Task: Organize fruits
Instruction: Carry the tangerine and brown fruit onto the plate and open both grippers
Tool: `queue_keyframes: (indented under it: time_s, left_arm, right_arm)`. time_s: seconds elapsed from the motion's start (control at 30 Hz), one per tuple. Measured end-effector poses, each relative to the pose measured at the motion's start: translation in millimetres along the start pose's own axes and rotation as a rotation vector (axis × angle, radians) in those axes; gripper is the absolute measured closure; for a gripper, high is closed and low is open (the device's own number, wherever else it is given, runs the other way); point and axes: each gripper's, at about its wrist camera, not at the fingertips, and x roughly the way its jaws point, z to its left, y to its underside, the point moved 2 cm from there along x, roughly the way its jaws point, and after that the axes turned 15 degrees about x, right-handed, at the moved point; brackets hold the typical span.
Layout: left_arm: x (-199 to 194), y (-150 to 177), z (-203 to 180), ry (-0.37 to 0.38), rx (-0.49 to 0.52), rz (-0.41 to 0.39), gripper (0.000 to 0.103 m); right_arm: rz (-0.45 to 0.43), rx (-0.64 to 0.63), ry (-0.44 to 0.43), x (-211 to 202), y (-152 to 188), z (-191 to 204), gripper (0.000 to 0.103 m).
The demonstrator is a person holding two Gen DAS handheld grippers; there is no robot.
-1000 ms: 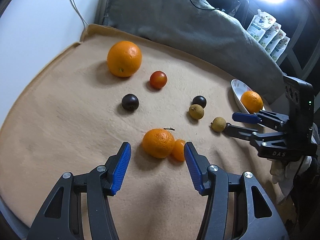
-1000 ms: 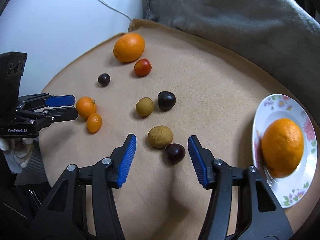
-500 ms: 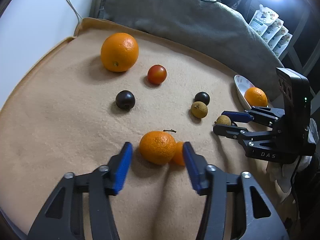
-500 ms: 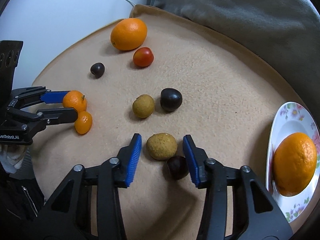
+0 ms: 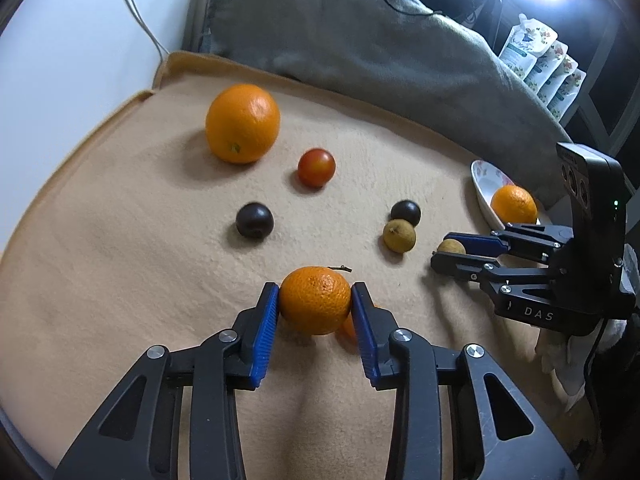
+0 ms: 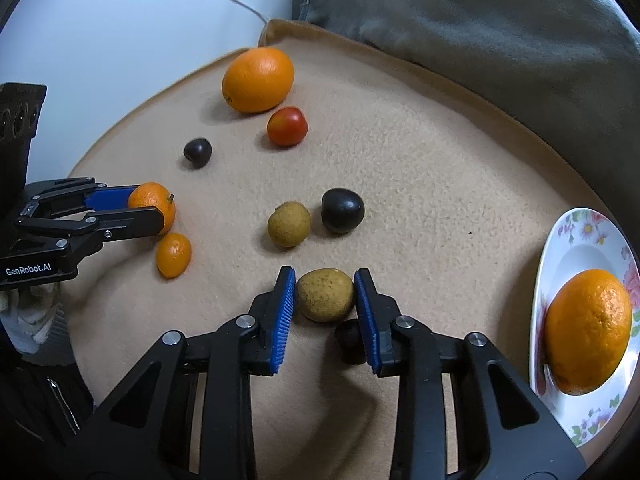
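My left gripper (image 5: 314, 306) is shut on a mandarin (image 5: 315, 299) that rests on the tan blanket (image 5: 120, 260); a small kumquat (image 6: 173, 254) lies just beside it. My right gripper (image 6: 325, 294) is shut on a brown longan (image 6: 326, 294), with a small dark fruit (image 6: 349, 340) under its right finger. A floral plate (image 6: 576, 248) at the right holds an orange (image 6: 588, 326). On the blanket lie a big orange (image 5: 242, 122), a red tomato (image 5: 316, 167), two dark plums (image 5: 254, 220) (image 5: 405, 212) and a second longan (image 5: 399, 235).
A grey cushion (image 5: 360, 40) runs along the back of the blanket. A white wall with a cable (image 5: 136, 12) is at the left. Snack packets (image 5: 544, 68) stand at the back right.
Both grippers moved forward and closed: the left onto the mandarin, the right onto the brown longan. The fruits on the blanket stayed in place.
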Motion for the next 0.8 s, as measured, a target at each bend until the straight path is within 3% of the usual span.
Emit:
queue_keyframes:
  time_s: [0.4,0.8]
  left_arm:
    - [-9,-34,-24,0.018,0.069,-0.070,0.068]
    - [0,-68,-64,0.072,0.147,-0.115,0.068]
  right_arm:
    - [-0.142,0.112,-0.037,-62,-2,-26,0.071]
    - [-0.243,0.203,0.029,-120,9,-71,0.071]
